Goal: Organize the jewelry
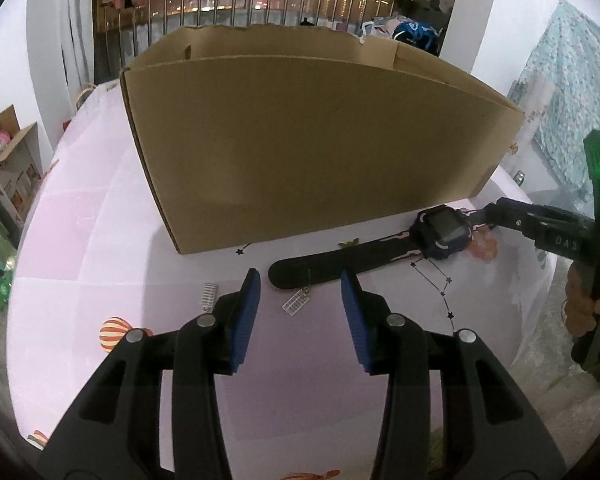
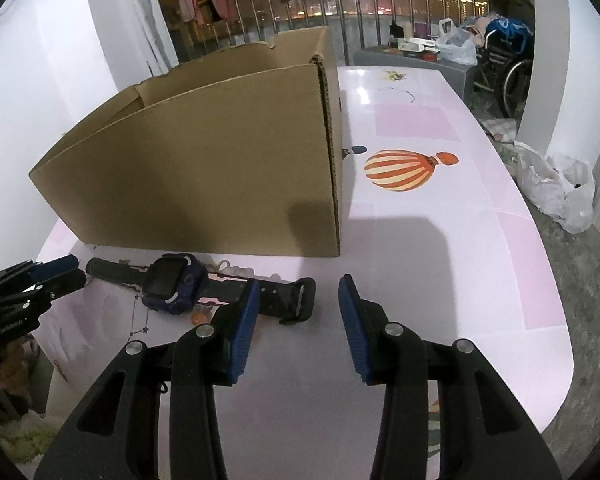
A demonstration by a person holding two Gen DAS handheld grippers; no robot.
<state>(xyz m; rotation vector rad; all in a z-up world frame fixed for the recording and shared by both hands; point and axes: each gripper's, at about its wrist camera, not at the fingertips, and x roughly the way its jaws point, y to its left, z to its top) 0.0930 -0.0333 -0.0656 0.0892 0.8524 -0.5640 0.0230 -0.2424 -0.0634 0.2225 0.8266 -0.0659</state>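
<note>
Where the pale pink table [image 2: 440, 240] carries the work, we note a glossy top printed with lilac squares, star lines and a striped hot-air balloon [image 2: 404, 170], its right edge curving off above grey floor. An open cardboard box [image 1: 312, 140] stands across the far middle of the table. The watch [image 1: 440, 234], dark face and black strap, lies flat on the table just before the box's near wall, toward the box's right corner. Beside the strap end lies a small clear ridged piece [image 1: 296, 302]; a second [image 1: 209, 298] lies further left. Left gripper [image 1: 300, 284]: jaws spread, nothing between the pads, over the strap end. Right gripper [image 2: 298, 292]: jaws spread, empty, the buckle end of the strap between its tips. Beyond: a railing, hung clothes, city lights at night, white walls, plastic bags [image 2: 556, 188] on the floor.
</note>
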